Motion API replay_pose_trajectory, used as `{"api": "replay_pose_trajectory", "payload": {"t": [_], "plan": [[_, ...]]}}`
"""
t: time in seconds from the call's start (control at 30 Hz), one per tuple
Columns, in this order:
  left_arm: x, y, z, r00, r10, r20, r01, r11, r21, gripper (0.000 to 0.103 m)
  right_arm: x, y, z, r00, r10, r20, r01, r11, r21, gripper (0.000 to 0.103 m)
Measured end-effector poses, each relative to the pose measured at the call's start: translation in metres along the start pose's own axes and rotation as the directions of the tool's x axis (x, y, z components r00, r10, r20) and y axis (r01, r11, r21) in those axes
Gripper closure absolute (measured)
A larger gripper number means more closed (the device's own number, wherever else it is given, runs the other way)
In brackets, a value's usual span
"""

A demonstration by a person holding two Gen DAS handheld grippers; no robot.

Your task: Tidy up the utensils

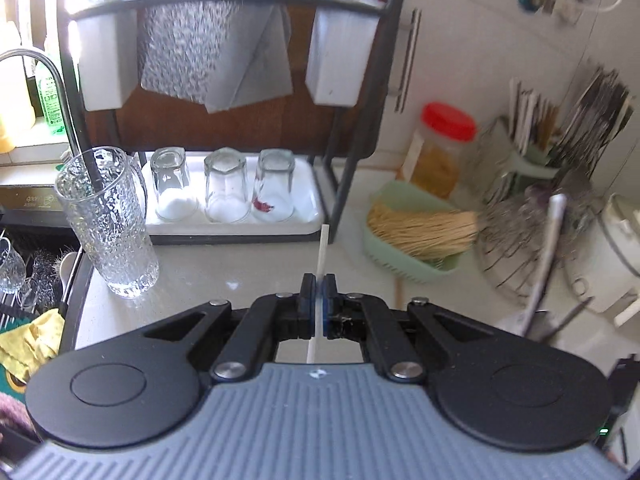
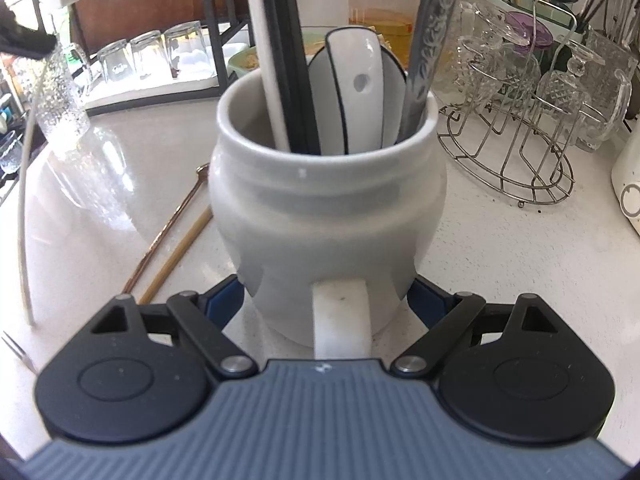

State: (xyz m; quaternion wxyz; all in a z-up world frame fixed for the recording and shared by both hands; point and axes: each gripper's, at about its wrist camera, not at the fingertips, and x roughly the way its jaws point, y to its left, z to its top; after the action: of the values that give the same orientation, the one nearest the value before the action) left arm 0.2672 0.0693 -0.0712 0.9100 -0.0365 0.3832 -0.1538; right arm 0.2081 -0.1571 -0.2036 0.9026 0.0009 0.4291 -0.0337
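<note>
My left gripper (image 1: 319, 280) is shut on a thin white chopstick (image 1: 322, 248), which sticks out ahead of the pads above the counter. In the right wrist view the same chopstick (image 2: 24, 208) hangs at the far left. My right gripper (image 2: 326, 292) has its jaws wide, a blue pad against each side of a white ceramic mug (image 2: 328, 208) standing on the counter. In the mug stand a white ceramic spoon (image 2: 356, 88), black handles (image 2: 288, 60) and a patterned metal handle (image 2: 432, 40). A gold spoon (image 2: 172, 224), a wooden chopstick (image 2: 180, 252) and a fork (image 2: 16, 350) lie left of the mug.
A tall textured glass (image 1: 108, 220) stands near the sink edge. Behind it a black rack holds a white tray (image 1: 308, 216) with upturned glasses. A green basket of sticks (image 1: 420, 236), a red-lidded jar (image 2: 380, 4) and a wire stand of glass cups (image 2: 520, 140) crowd the right.
</note>
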Motion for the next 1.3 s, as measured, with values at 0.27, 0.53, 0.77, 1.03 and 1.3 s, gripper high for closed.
{"api": "replay_pose_trajectory", "payload": {"t": [0.27, 0.53, 0.77, 1.03, 1.3], "plan": [[-0.032, -0.02, -0.003, 0.997, -0.049, 0.052, 0.05, 0.999, -0.01, 0.101, -0.001, -0.002, -0.001, 1.0, 0.013, 0.005, -0.013, 1.0, -0.016, 0.012], [-0.039, -0.038, -0.004, 0.995, -0.077, 0.067, 0.076, 0.997, 0.017, 0.101, 0.0, -0.004, 0.001, 1.0, 0.027, 0.006, -0.027, 1.0, -0.016, 0.012], [-0.045, -0.047, -0.003, 0.991, -0.107, 0.075, 0.105, 0.994, 0.03, 0.102, 0.0, -0.004, 0.001, 0.999, 0.032, 0.011, -0.032, 0.999, -0.023, 0.012], [-0.045, -0.051, -0.003, 0.991, -0.117, 0.071, 0.113, 0.992, 0.056, 0.103, -0.001, -0.005, -0.001, 0.999, 0.034, 0.015, -0.033, 0.999, -0.021, 0.012], [-0.011, -0.036, -0.024, 0.995, -0.092, -0.048, 0.094, 0.994, 0.049, 0.103, -0.003, -0.006, -0.002, 0.999, 0.036, 0.016, -0.036, 0.999, -0.016, 0.012]]}}
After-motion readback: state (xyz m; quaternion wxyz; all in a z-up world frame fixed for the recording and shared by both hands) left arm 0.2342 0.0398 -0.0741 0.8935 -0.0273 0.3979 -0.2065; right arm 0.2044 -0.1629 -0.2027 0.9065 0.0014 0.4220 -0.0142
